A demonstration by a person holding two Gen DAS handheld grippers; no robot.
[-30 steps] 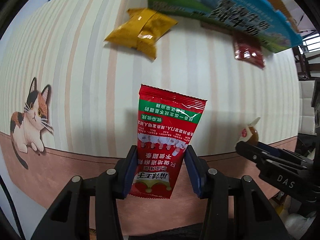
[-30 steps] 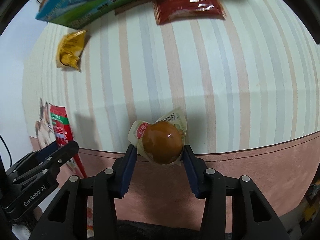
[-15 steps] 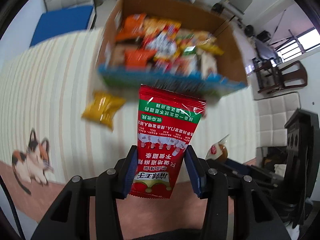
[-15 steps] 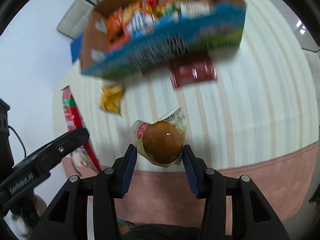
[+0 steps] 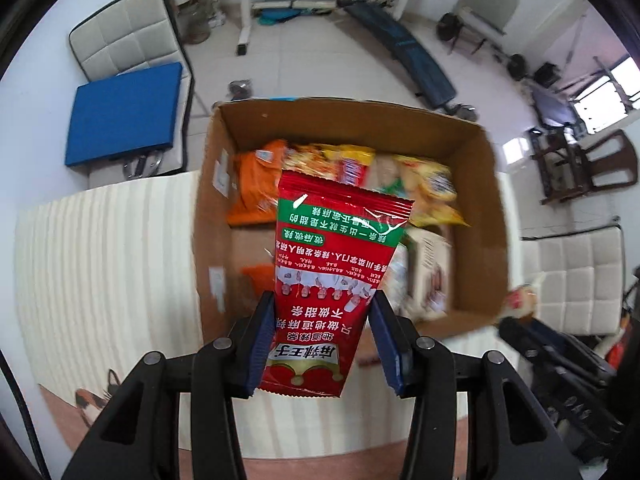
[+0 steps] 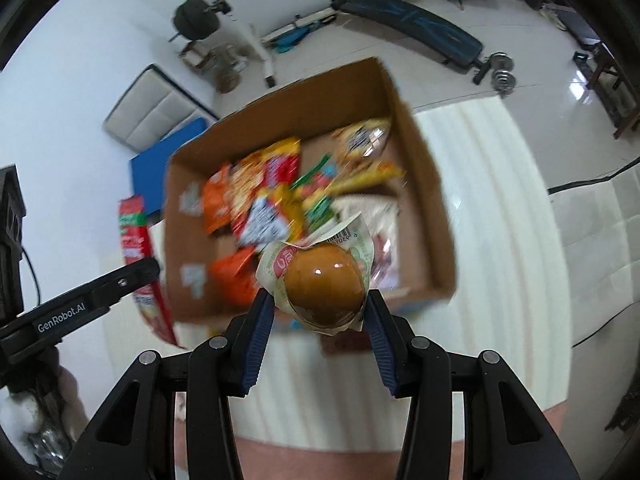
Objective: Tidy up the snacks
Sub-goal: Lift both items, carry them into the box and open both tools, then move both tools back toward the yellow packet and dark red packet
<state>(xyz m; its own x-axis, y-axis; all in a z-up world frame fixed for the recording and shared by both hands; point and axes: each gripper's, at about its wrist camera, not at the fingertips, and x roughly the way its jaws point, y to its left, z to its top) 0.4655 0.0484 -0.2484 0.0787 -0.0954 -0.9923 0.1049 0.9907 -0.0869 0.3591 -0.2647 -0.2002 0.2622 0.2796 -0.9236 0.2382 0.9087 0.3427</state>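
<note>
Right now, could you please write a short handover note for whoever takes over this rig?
Left claw: shut on the red snack packet, held upright in front of the cardboard box.
Right claw: shut on the wrapped brown egg, also held at the box's near edge.
Box: open, on the striped tablecloth, already holding many snack bags.
Done: both items picked up and brought to the box.
Left: drop both inside. A dark red packet seems to lie on the cloth by the box's near wall; check for other strays.
</note>
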